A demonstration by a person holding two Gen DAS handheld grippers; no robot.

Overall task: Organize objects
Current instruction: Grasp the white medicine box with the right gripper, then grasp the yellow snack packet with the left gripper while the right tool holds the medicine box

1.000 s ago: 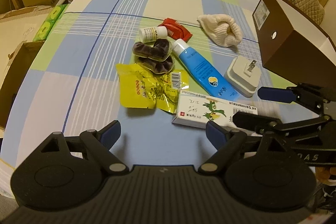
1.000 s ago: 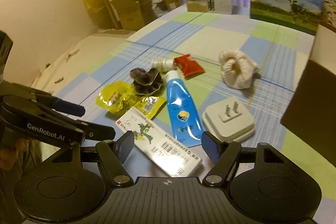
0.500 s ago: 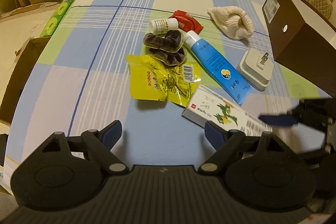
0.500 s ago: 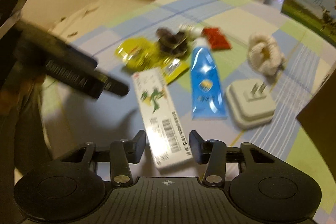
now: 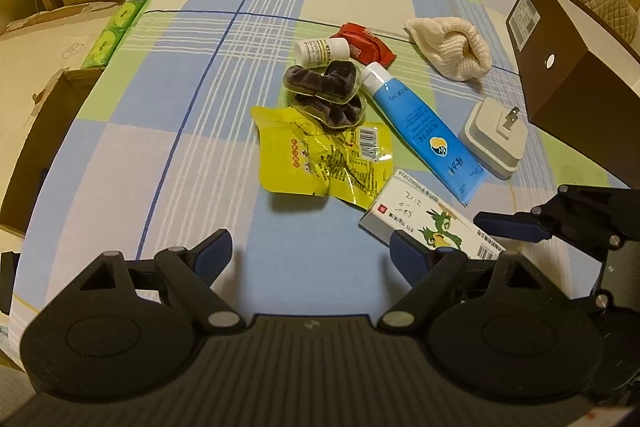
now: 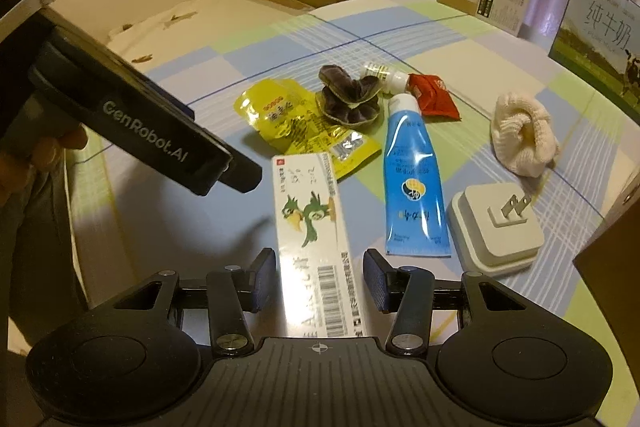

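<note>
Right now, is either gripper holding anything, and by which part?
The right gripper straddles the barcode end of the white medicine box, but gaps show at both fingers: no firm hold yet. The left gripper is empty.

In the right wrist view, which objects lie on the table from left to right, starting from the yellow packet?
yellow packet → medicine box → blue tube → white plug adapter

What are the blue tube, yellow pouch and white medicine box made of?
Blue tube: looks like soft glossy plastic, with glare streaks and a flat crimped end.
Yellow pouch: crinkled shiny film or foil, many creases.
White medicine box: printed cardboard, probably, with sharp folded edges.
</note>
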